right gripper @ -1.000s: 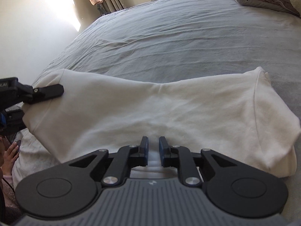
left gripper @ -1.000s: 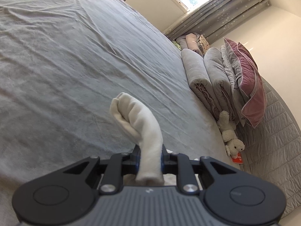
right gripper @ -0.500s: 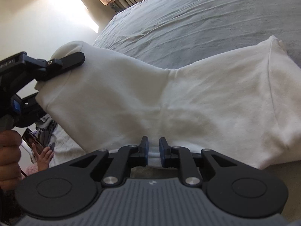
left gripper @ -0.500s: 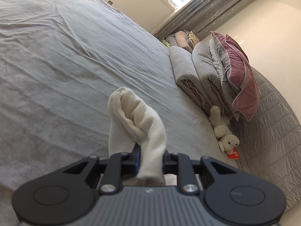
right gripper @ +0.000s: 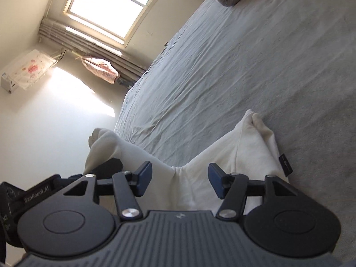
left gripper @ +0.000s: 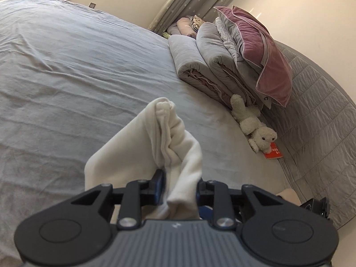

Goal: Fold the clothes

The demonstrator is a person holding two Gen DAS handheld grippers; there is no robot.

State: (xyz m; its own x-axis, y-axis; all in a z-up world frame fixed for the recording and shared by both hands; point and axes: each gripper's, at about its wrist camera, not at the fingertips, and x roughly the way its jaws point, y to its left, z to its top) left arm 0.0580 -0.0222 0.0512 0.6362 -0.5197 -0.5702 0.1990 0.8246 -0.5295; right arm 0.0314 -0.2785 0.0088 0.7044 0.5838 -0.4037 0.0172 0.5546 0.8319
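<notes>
- Only my left view shows the stuffed toy (left gripper: 255,125) and folded quilts (left gripper: 200,57) along the bed's (left gripper: 66,66) far edge.
- My left gripper (left gripper: 179,188) is easing open, with the bunched white garment (left gripper: 160,146) between its jaws.
- My right gripper (right gripper: 180,181), pinched on the cloth a second ago, is opening; its pads are clear of the garment lying between them.
- The garment's other end rests on the bed.
</notes>
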